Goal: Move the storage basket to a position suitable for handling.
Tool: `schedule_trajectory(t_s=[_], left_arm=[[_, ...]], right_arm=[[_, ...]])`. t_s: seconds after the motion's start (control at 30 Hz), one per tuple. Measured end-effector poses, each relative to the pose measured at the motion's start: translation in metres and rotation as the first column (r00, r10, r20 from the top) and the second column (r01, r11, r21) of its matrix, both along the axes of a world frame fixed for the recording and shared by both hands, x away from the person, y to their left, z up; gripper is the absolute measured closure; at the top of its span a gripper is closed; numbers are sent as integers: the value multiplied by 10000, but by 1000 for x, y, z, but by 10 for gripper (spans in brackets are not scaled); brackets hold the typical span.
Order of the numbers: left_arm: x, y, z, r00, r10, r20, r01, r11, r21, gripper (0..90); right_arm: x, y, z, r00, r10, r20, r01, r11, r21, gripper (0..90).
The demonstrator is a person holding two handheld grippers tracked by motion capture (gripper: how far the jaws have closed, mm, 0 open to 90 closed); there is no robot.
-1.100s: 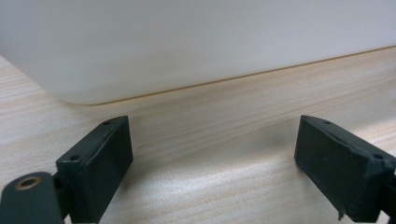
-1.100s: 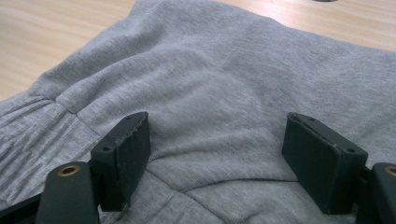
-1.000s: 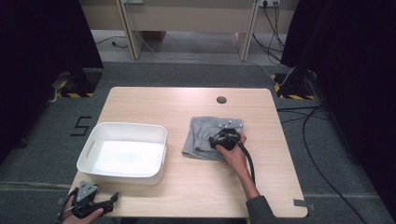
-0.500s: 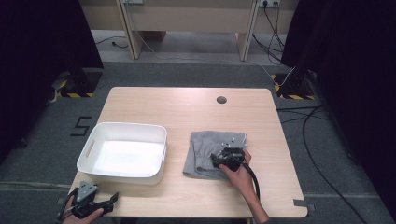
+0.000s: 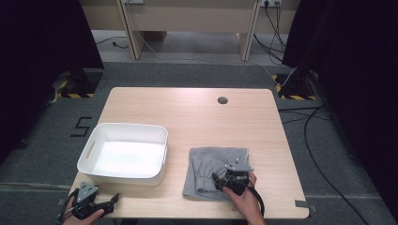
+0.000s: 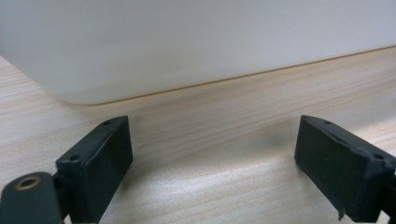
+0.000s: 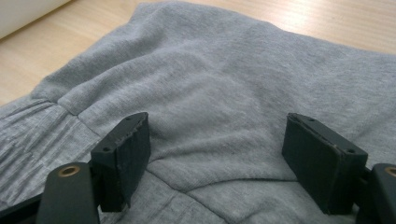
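Note:
A grey sweatshirt-like garment (image 5: 213, 164) lies crumpled on the wooden table (image 5: 197, 112), near its front edge and right of centre. My right gripper (image 5: 218, 180) rests on the garment's near part, held by a hand coming in from below. In the right gripper view its jaws (image 7: 224, 158) stand wide apart over the grey fabric (image 7: 224, 84), and a low fold bulges between them. My left gripper (image 5: 111, 201) lies at the front left corner, open. In the left gripper view it (image 6: 212, 163) faces the white tub's wall (image 6: 187, 42) with bare wood between its jaws.
The white rectangular tub (image 5: 131, 126) stands on the table's left half with nothing visible in it. A round cable hole (image 5: 222, 100) sits near the far edge. Cables and dark stands lie on the floor beyond and to the right.
My right gripper has moved toward the table's front edge, and the grey garment has slid that way with it. The left gripper has stayed put.

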State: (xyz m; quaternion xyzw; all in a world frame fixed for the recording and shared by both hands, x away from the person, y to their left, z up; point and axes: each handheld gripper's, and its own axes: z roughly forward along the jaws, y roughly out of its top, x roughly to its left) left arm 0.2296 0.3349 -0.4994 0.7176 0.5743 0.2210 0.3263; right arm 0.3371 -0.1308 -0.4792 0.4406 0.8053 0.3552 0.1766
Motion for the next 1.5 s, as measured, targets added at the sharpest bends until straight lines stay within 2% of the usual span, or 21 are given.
schedule_trajectory(t_s=[0.27,0.5,0.63,0.67,0.7,0.73,0.77,0.8,0.87,0.93,1.0,1.03,1.07,1.17,1.2,1.23,1.3,1.33,1.4,1.43,1.5], left_arm=[[0,0,0,10000,-20,2,20,10000,-1,103],[0,0,0,10000,0,-11,0,10000,3,104],[0,2,2,9998,182,-95,-183,9998,-128,142],[0,6,4,9992,383,-71,-386,9978,-536,169],[0,6,4,9992,383,-71,-386,9978,-536,177],[0,10,7,9976,671,145,-660,9956,-672,177],[0,10,7,9976,671,145,-660,9956,-672,177],[0,12,12,9951,878,459,-850,9946,-596,176],[0,13,15,9933,973,618,-936,9938,-607,174],[2,12,23,9908,1008,900,-980,9946,-351,163],[5,9,24,9931,854,801,-834,9961,-289,163],[5,9,24,9931,854,801,-834,9961,-289,163],[7,7,23,9947,767,681,-739,9964,-418,163],[12,1,22,9961,680,563,-670,9976,-202,139],[12,1,22,9961,680,563,-670,9976,-202,141],[15,-1,23,9960,654,604,-640,9976,-252,142],[18,-3,25,9961,654,585,-641,9977,-228,142],[18,-3,25,9961,654,585,-641,9977,-228,142],[22,-7,27,9959,653,624,-637,9976,-279,142],[24,-9,28,9955,645,688,-624,9975,-321,142],[31,-17,30,9951,570,804,-544,9979,-349,142]], right_arm=[[-23,-1,1,9999,131,-70,-130,9999,72,244],[-26,-5,5,9991,383,-195,-376,9987,334,223],[-26,-6,10,9988,465,156,-470,9985,299,202],[-25,-6,13,9981,482,374,-494,9983,316,202],[-25,-6,13,9981,482,374,-494,9983,316,202],[-23,-7,16,9978,535,395,-556,9971,527,205],[-23,-7,16,9978,535,395,-556,9971,527,205],[-21,-4,22,9961,720,504,-753,9950,655,205],[-20,-3,24,9950,813,582,-849,9944,628,205],[-18,8,35,9887,1181,919,-1245,9899,679,206],[-15,19,44,9811,1581,1115,-1663,9837,682,206],[-15,19,44,9811,1581,1115,-1663,9837,682,206],[-13,25,48,9777,1722,1200,-1815,9808,716,209],[0,56,66,9528,2503,1717,-2642,9624,628,225],[0,56,66,9528,2503,1717,-2642,9624,628,225],[7,71,71,9395,2903,1819,-3047,9508,559,230],[17,86,73,9299,3215,1789,-3357,9404,550,266],[17,86,73,9299,3215,1789,-3357,9404,550,266],[31,108,73,9258,3441,1563,-3587,9303,765,276],[31,108,73,9258,3441,1563,-3587,9303,765,276],[41,128,72,9143,3748,1536,-3884,9189,693,281]])
